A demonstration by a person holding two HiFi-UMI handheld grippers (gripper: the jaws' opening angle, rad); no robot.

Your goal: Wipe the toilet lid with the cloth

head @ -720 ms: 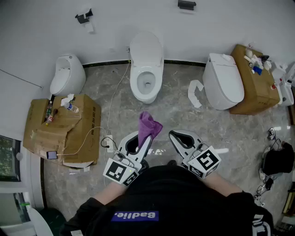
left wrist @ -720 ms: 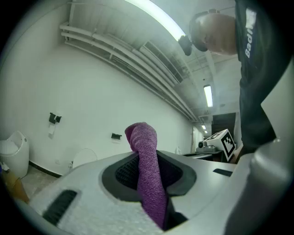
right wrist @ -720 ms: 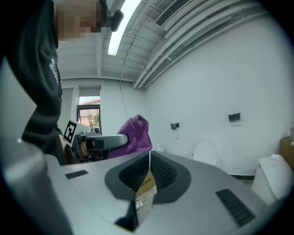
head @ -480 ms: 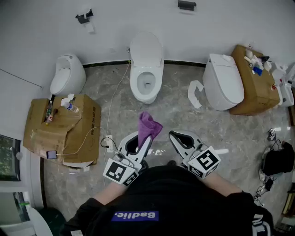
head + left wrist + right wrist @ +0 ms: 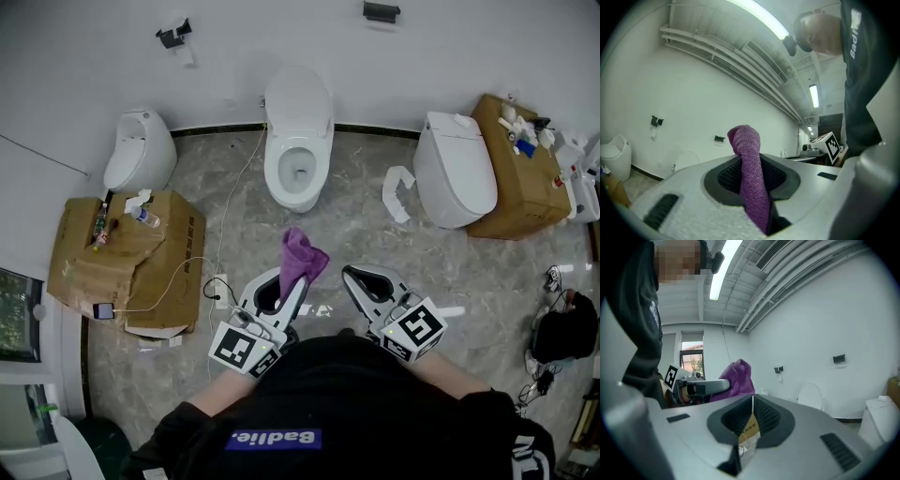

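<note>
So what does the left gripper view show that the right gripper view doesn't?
Only the left gripper view: a close look at the left gripper clamped shut on the purple cloth, which sticks up out of it. Only the right gripper view: a small tan tag caught in the right gripper, which is shut, and a window. Both: the cloth, the raised toilet lid by the wall, and a ceiling light.
</note>
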